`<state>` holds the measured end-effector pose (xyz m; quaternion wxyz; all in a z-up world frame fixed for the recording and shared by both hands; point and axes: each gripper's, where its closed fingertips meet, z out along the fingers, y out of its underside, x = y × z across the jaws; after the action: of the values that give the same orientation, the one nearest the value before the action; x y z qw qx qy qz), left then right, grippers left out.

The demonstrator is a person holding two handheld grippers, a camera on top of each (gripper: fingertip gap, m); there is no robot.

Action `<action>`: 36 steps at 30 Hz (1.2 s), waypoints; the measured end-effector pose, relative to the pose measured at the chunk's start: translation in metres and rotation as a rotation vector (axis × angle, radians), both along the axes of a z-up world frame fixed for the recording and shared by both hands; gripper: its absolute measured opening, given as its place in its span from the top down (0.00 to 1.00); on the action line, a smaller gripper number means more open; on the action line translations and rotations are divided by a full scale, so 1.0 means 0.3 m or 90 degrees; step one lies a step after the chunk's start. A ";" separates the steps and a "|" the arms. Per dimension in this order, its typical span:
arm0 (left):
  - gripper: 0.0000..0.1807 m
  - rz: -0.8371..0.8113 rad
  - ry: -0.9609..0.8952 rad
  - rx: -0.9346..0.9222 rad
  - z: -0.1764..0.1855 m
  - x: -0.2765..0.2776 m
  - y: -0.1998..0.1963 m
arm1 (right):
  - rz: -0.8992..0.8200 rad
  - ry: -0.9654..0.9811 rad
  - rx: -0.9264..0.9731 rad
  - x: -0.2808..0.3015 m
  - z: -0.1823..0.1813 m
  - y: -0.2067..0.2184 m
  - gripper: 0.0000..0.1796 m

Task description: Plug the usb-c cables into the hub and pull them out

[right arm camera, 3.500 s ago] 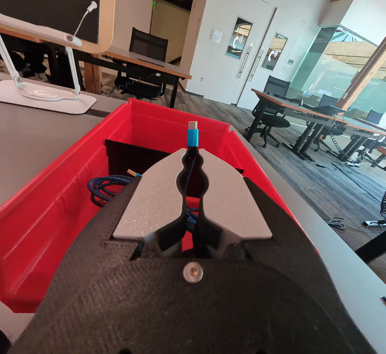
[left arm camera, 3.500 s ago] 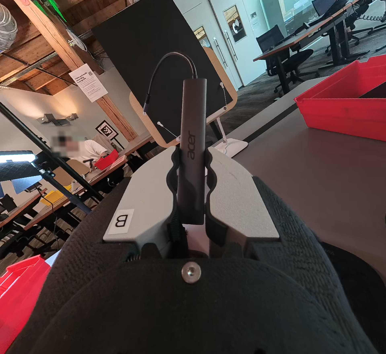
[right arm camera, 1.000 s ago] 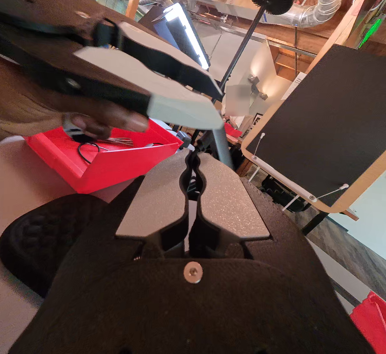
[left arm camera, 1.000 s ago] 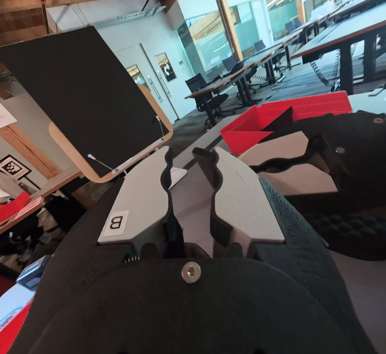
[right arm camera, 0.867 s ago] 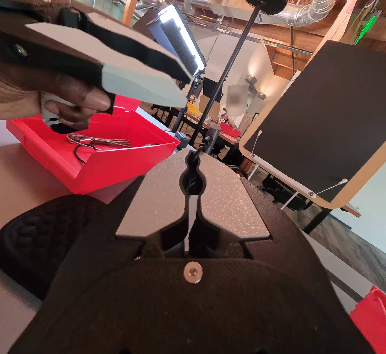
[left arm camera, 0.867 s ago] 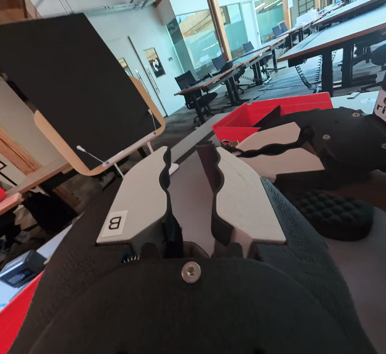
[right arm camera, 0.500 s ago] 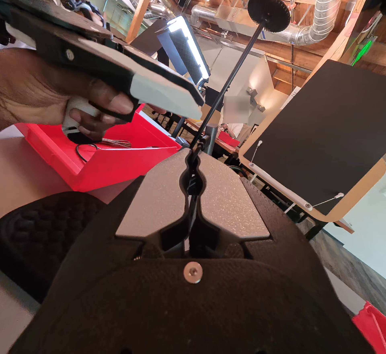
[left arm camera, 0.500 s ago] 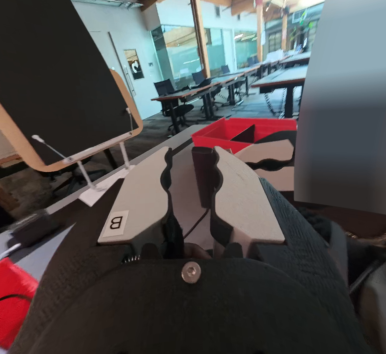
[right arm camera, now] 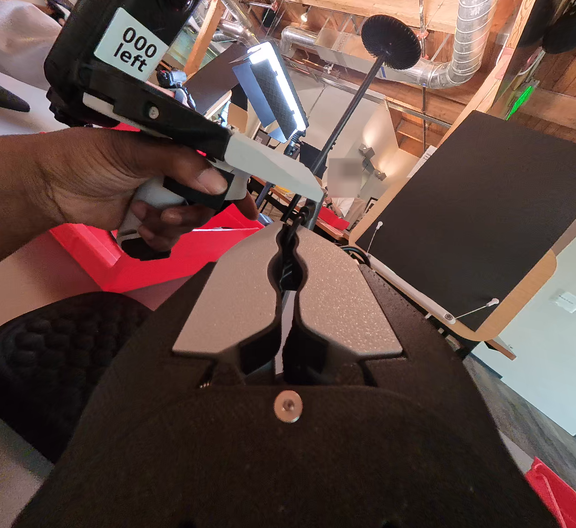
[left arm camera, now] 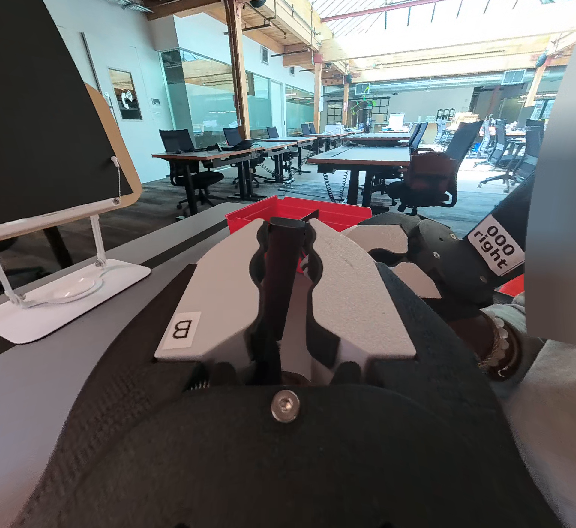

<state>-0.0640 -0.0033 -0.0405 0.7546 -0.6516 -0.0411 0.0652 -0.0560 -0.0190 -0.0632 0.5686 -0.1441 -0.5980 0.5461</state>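
Note:
In the left wrist view my left gripper (left arm camera: 285, 229) is shut on the dark USB hub (left arm camera: 279, 269), which lies lengthwise between the fingers with its blunt end pointing forward. My right gripper (left arm camera: 378, 252) sits just to its right, pointing toward it. In the right wrist view my right gripper (right arm camera: 286, 229) is shut on a thin black cable (right arm camera: 296, 220) that sticks out past the fingertips. The left gripper (right arm camera: 311, 188), held by a hand (right arm camera: 93, 176), hovers just above and to the left. No USB-C plug is visible.
A red bin (left arm camera: 299, 210) stands behind the grippers on the grey table (left arm camera: 62, 372); another red bin (right arm camera: 174, 257) shows under the hand. A black board (left arm camera: 46, 107) on a white stand (left arm camera: 71, 291) is at the left. A light panel (right arm camera: 271, 92) on a pole stands behind. Left and right tips are no more than a few centimetres apart.
The left gripper, open and empty a second ago, has closed on the hub. The blue cable that the right gripper held 3.5 s ago is gone; it now grips a thin black cable.

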 end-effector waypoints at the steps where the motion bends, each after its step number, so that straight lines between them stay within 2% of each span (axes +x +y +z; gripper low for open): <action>1: 0.88 0.003 0.007 0.002 0.003 0.001 0.001 | 0.002 -0.002 -0.004 0.001 0.001 0.001 1.00; 12: 0.88 0.064 0.047 -0.024 0.011 -0.008 -0.005 | 0.014 -0.032 -0.066 -0.002 0.014 0.018 1.00; 13: 0.88 0.075 0.051 -0.027 0.011 -0.012 -0.006 | 0.010 -0.032 -0.072 -0.002 0.018 0.021 0.91; 14: 0.88 0.089 0.056 -0.032 0.010 -0.019 -0.009 | 0.007 -0.037 -0.079 -0.003 0.021 0.025 0.88; 17: 0.88 0.101 0.059 -0.039 0.009 -0.024 -0.015 | 0.020 -0.062 -0.095 -0.003 0.023 0.028 0.86; 20: 0.88 0.101 0.066 -0.050 0.007 -0.015 -0.004 | 0.027 -0.065 -0.104 -0.005 0.027 0.023 0.89; 24: 0.88 0.119 0.080 -0.068 0.000 -0.019 0.004 | -0.025 -0.050 -0.076 -0.021 0.025 0.037 0.97; 36: 0.88 0.225 0.134 -0.058 0.036 -0.039 0.020 | -0.085 -0.005 -0.087 -0.032 0.055 0.062 0.98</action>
<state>-0.0758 0.0026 -0.0296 0.7013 -0.6575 -0.0727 0.2657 -0.0657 -0.0004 -0.0465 0.5900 -0.2245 -0.5507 0.5462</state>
